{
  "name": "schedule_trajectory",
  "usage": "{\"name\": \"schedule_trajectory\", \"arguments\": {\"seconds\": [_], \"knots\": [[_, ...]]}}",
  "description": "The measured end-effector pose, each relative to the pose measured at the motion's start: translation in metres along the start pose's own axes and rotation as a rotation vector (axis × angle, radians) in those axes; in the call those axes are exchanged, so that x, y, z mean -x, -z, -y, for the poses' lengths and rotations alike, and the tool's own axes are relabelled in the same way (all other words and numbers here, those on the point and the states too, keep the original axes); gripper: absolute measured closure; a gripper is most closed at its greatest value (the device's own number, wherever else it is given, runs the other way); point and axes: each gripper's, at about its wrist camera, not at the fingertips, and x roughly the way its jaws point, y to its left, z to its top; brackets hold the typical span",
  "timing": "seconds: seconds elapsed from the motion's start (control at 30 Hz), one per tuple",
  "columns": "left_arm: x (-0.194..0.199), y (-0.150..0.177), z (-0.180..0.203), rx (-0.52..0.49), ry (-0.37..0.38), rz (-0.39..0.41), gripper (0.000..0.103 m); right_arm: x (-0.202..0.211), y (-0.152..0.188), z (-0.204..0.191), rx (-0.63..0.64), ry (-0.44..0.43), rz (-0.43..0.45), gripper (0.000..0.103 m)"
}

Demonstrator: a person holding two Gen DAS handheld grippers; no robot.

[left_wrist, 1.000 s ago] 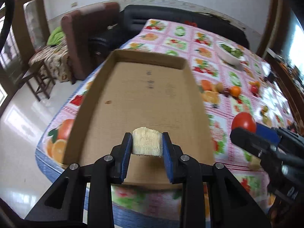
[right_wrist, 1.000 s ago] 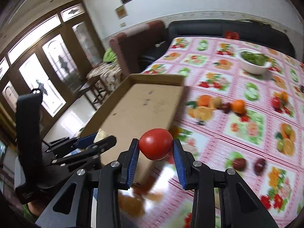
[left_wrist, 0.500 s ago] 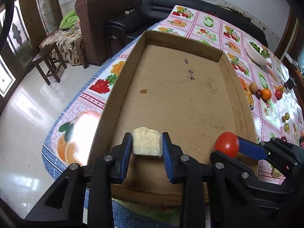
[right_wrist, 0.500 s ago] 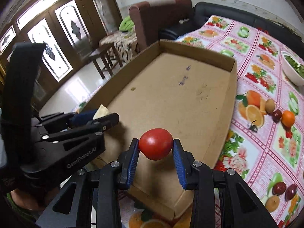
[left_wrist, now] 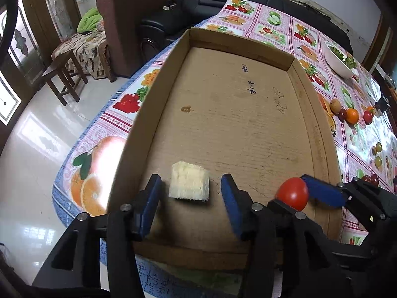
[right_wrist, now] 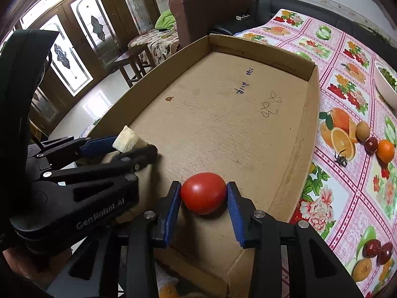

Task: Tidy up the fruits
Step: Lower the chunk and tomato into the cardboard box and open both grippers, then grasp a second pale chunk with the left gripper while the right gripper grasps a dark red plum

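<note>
2 fruits sat low in the box (left_wrist: 238,129): left gripper (left_wrist: 189,198) spread, releasing the pale chunk (left_wrist: 189,185) between its jaws; right gripper (right_wrist: 203,206) pinched the tomato (right_wrist: 203,193).

"GenRobot.AI" on left gripper (right_wrist: 135,146)

Red tomato (right_wrist: 203,193), pale yellow fruit chunk (left_wrist: 189,181), brown cardboard tray (left_wrist: 238,114), fruit-print pink tablecloth (right_wrist: 347,198).
</note>
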Motion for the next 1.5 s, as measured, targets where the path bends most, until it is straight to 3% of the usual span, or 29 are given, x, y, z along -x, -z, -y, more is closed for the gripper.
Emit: {"name": "schedule_trajectory", "arguments": {"seconds": [0.13,0.17,0.53,0.63,1.03,1.5], "knots": [[0.015,0.0,0.001,0.013,0.017,0.036,0.053,0.012,0.002,0.002,-0.011,-0.001,0.029,0.038],[0.019,0.0,0.001,0.014,0.019,0.046,0.052,0.019,0.004,0.003,-0.013,-0.001,0.046,0.038],[0.043,0.0,0.025,-0.001,0.066,0.083,0.051,0.074,0.025,0.035,-0.109,-0.012,0.144,0.036],[0.047,0.002,0.037,-0.021,0.084,0.082,0.051,0.089,0.037,0.051,-0.159,0.015,0.165,0.031],[0.06,0.017,0.091,-0.12,0.197,0.068,0.051,0.136,0.102,0.129,-0.379,0.133,0.217,0.029],[0.054,0.046,0.171,-0.265,0.387,-0.054,0.051,0.165,0.167,0.19,-0.552,0.266,0.253,0.029]]}}
